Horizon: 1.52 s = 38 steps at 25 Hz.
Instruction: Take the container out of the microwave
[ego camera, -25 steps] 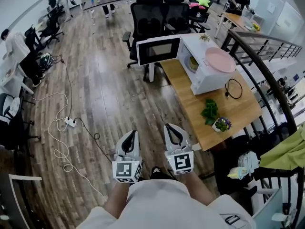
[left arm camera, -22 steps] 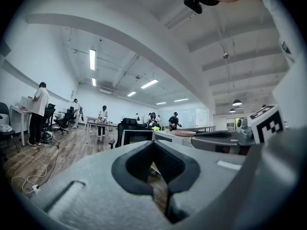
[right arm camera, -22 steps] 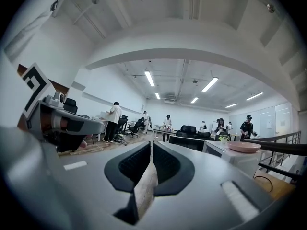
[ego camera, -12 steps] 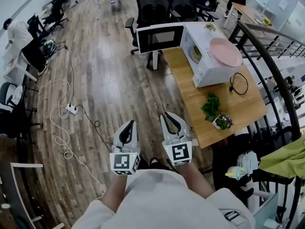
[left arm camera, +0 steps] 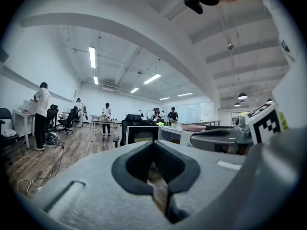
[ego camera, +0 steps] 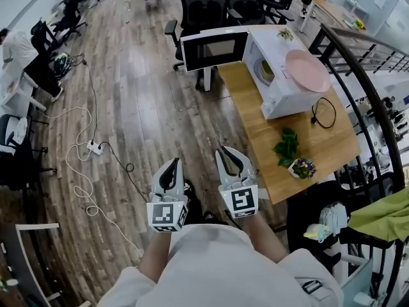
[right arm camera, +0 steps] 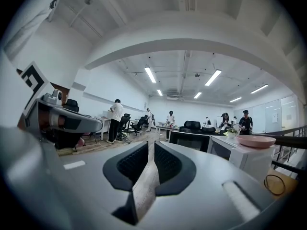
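The white microwave [ego camera: 284, 85] stands at the far end of a wooden table [ego camera: 300, 142], its door [ego camera: 214, 48] swung wide open to the left. A pale yellow container [ego camera: 266, 73] shows inside the cavity. Both grippers hang low in front of the person's body, over the floor and well short of the microwave. The left gripper [ego camera: 171, 166] has its jaws together and holds nothing. The right gripper [ego camera: 229, 155] shows only a thin slit between its jaws and is also empty. In the right gripper view the microwave [right arm camera: 242, 159] lies ahead to the right.
A pink plate [ego camera: 307, 71] lies on top of the microwave. A black cable [ego camera: 324, 114], a green plant [ego camera: 285, 147] and a small flower pot [ego camera: 300, 167] sit on the table. Black office chairs [ego camera: 211, 5] stand behind the door. A railing [ego camera: 377, 107] runs along the right.
The head view has shifted a little, and the microwave and table now sit slightly lower and closer in frame. Both grippers keep their places and stay shut.
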Motion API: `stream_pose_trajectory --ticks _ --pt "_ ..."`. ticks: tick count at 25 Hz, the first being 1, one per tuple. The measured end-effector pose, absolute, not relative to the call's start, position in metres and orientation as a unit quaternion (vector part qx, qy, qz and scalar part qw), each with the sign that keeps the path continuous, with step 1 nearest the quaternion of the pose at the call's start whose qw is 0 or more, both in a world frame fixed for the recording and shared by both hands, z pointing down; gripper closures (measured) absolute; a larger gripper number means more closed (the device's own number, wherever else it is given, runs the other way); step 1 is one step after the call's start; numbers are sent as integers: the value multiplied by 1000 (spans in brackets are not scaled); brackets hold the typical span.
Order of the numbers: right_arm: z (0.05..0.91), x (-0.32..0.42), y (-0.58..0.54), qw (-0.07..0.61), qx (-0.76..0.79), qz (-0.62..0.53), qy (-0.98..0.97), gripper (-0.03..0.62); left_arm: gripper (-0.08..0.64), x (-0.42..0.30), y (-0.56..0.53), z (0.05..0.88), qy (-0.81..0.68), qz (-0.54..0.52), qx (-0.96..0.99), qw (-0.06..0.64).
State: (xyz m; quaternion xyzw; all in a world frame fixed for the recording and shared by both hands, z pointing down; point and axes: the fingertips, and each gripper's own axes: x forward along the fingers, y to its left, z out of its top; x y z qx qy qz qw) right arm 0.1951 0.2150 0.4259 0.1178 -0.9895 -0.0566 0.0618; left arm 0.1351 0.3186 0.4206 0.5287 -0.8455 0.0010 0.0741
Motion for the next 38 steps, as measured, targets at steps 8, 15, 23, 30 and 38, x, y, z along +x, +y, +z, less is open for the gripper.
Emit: stream_pose_trajectory --ticks 8,15,23,30,38 --pt "422 133 189 75 125 -65 -987 537 557 72 286 419 -836 -9 542 83" --pt "429 83 165 93 149 -64 -982 535 557 17 256 425 -817 -6 569 96" --pt "438 31 143 109 181 -58 -976 535 557 -40 233 429 -794 -9 599 102" --pt "452 -3 133 127 205 -62 -969 534 557 -83 224 440 -781 -15 614 113" --pt "470 -23 102 155 220 -61 -961 532 557 -108 205 457 -771 -21 623 136"
